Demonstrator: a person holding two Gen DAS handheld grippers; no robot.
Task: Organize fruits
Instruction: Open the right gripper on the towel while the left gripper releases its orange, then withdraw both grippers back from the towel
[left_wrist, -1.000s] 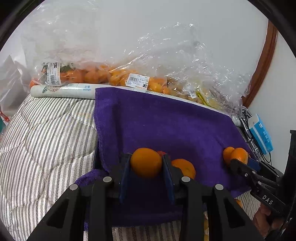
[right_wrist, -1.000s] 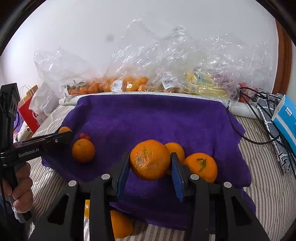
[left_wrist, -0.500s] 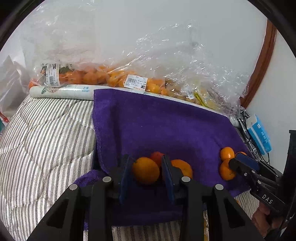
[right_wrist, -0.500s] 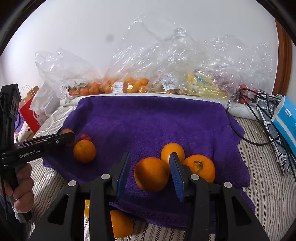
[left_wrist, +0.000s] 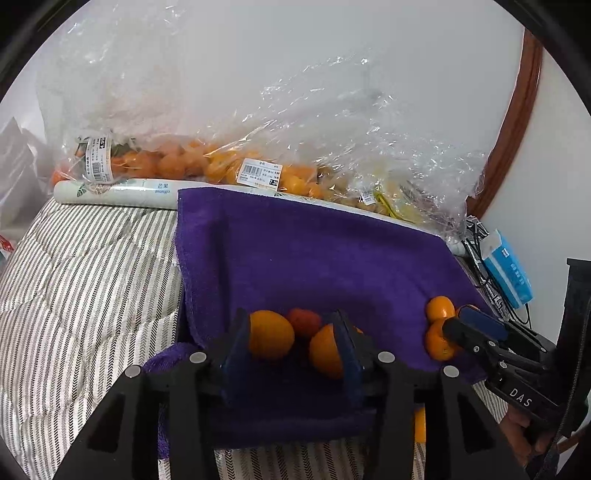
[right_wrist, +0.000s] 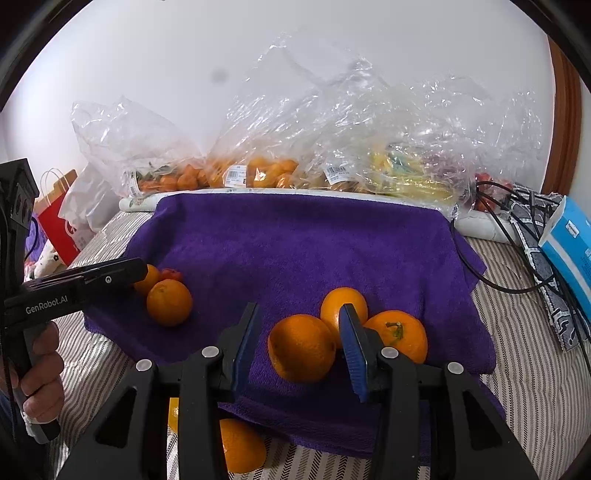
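Orange fruit (right_wrist: 301, 347) between right gripper's (right_wrist: 301, 349) jaws

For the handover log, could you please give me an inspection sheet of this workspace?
Surface: purple towel on a striped bedcover.
Job's things: three oranges at the right tool, two more and a red fruit at the left; a stray orange lies off the towel.
Clutter: plastic fruit bags, blue box, red paper bag.
Grippers: left tool has just been opening, loose orange between its fingers; right tool open around a released orange.
Cables: black cables beside the box.
Surroundings: white wall, wooden trim.
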